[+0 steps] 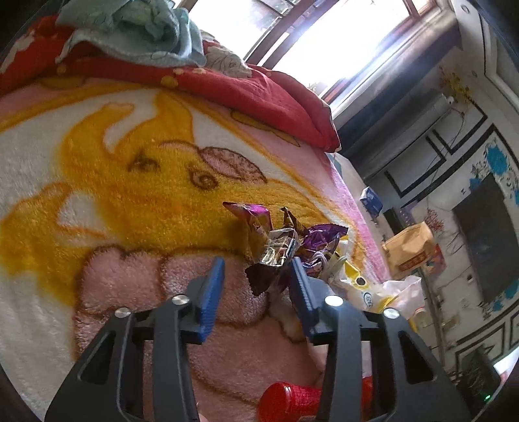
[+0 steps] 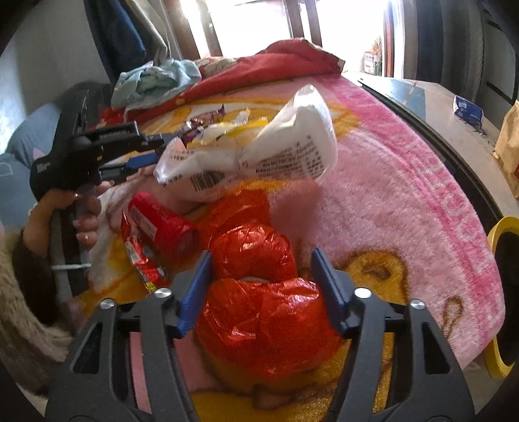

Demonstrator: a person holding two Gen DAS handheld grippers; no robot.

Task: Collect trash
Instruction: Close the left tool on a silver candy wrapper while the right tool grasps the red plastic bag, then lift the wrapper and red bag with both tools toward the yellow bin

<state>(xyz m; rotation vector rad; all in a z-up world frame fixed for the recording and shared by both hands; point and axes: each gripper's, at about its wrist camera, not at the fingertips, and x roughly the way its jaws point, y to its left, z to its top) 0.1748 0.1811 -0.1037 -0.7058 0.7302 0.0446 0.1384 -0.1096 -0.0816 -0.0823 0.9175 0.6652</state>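
Note:
A bunch of purple and gold candy wrappers (image 1: 279,237) lies on the fleece blanket (image 1: 113,162). My left gripper (image 1: 258,285) stands around the bunch's dark lower tail; the right pad touches it and the left pad is clear of it, so the gripper is open. In the right wrist view the left gripper (image 2: 155,149), held by a hand, points at the pile. My right gripper (image 2: 264,292) is shut on a crumpled red plastic bag (image 2: 266,324), with both pads against its sides. A white printed bag (image 2: 259,152), a red roll (image 2: 162,224) and a red snack wrapper (image 2: 142,263) lie nearby.
A yellow-rimmed bin (image 2: 501,292) stands off the bed's right edge. Red quilt (image 1: 259,87) and light blue cloth (image 1: 136,29) are piled at the far end. A ledge (image 2: 447,123) beside the bed carries a blue packet and a brown paper bag.

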